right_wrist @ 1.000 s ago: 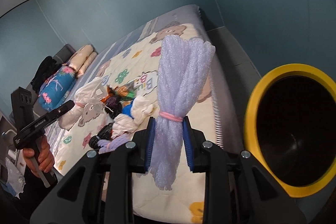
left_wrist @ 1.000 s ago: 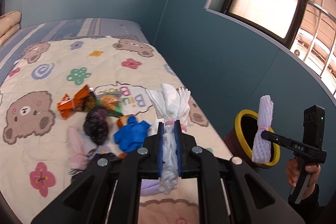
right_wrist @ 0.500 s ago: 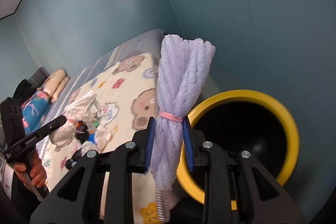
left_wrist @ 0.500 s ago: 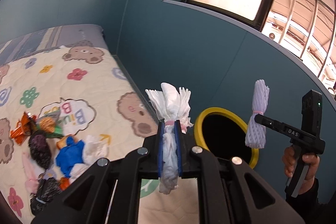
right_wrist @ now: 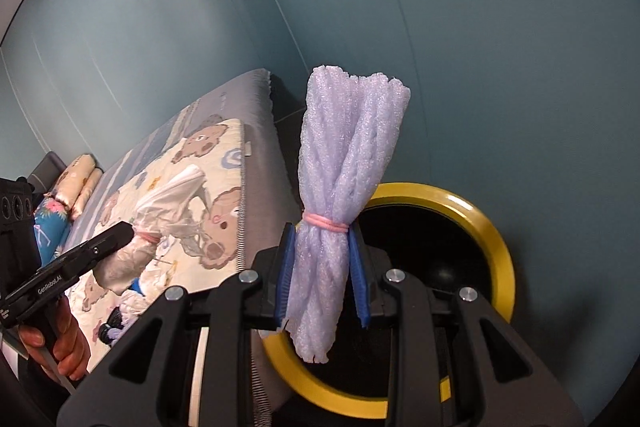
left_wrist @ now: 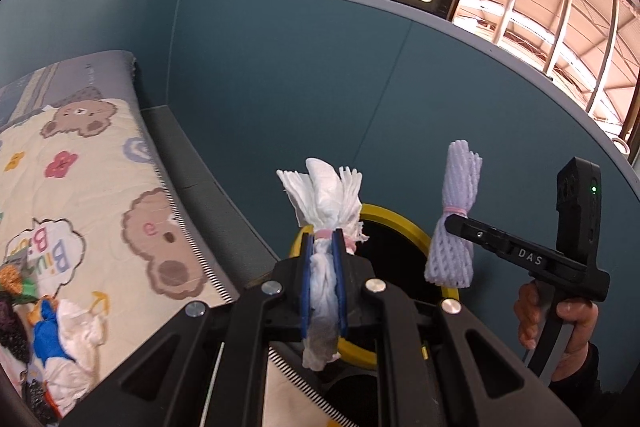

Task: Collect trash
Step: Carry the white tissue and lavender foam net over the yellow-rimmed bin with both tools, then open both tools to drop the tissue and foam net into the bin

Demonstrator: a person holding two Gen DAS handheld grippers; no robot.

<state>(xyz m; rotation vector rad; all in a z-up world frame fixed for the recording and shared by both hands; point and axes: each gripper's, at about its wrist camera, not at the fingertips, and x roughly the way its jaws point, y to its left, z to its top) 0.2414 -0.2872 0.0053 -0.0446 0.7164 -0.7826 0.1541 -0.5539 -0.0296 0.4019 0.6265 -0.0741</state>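
Both grippers are closed on trash, your left gripper [left_wrist: 323,281] on a white paper bundle [left_wrist: 325,211] and your right gripper [right_wrist: 322,277] on a purple foam net [right_wrist: 344,195], both near the yellow-rimmed bin [right_wrist: 490,227] at lower centre, nothing dropped yet, while more trash [left_wrist: 60,327] waits on the bed [left_wrist: 100,163] at lower left.

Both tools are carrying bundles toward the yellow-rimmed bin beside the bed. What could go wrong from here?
The left tool holds the white tissue bundle nearer the bin's bed-side rim, so a release now might miss. The right tool pinches the tall purple foam net low down; it could tip onto the rim.
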